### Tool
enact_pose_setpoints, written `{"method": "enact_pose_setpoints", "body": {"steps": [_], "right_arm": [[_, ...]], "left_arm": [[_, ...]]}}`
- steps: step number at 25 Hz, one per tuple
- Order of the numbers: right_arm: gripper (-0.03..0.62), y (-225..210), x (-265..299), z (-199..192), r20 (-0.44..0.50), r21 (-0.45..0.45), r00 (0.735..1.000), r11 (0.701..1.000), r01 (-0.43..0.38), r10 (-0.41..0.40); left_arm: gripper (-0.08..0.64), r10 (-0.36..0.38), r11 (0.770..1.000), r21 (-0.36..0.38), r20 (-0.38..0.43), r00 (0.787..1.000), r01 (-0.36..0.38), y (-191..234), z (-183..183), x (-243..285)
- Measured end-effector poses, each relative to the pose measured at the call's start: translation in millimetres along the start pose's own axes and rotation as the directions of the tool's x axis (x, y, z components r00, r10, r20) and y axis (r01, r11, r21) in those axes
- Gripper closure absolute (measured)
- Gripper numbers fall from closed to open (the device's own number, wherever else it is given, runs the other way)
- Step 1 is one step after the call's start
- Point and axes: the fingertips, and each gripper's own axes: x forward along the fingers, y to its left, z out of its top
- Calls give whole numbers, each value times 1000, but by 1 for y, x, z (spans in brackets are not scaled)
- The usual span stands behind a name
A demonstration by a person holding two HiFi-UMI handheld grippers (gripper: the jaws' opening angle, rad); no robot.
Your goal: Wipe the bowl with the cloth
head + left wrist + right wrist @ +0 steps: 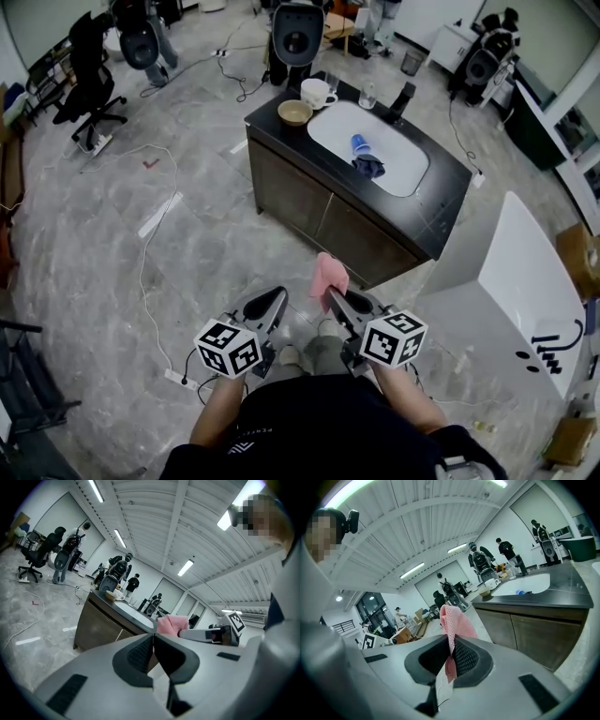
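Right gripper (330,298) clamped on pink cloth (329,274), loose end sticking up out of the jaws. Left gripper (278,298) closed, nothing in it, just beside the right. Tan bowl (294,112) sits on far-left corner of dark counter (448,178), beside white mug (316,92), well apart from both grippers. Likely approach step: walk up, open left to steady the rim, lead with cloth's loose end.

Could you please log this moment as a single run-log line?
stage: wipe not started | right gripper: shut on pink cloth | left gripper: shut, empty | bowl: on counter beside white mug, far from grippers
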Motion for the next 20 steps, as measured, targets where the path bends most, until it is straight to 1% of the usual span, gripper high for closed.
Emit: {"method": "enact_pose_setpoints", "body": {"steps": [3,6,10,13,17,20], "right_arm": [[551,2,10,8,-3,-25,1000,1000,0,0],[551,1,19,17,-9,-46,1000,999,-5,5],[551,-10,34,26,-13,-61,1000,998,-7,6],[551,-17,51,42,6,-74,1000,997,-28,29],[551,-31,78,63,18,-76,999,996,-50,52],[551,-39,98,77,17,-77,998,995,-65,66]], "left_arm": [[545,-16,999,-35,6,1000,16,6,2,2],[546,4,999,-47,12,1000,-4,16,7,4],[549,6,998,-63,48,999,-3,30,18,12],[552,10,997,-76,74,997,-4,45,35,23],[552,44,999,-17,76,996,-43,60,62,43],[552,42,999,-7,59,997,-41,72,80,55]]}}
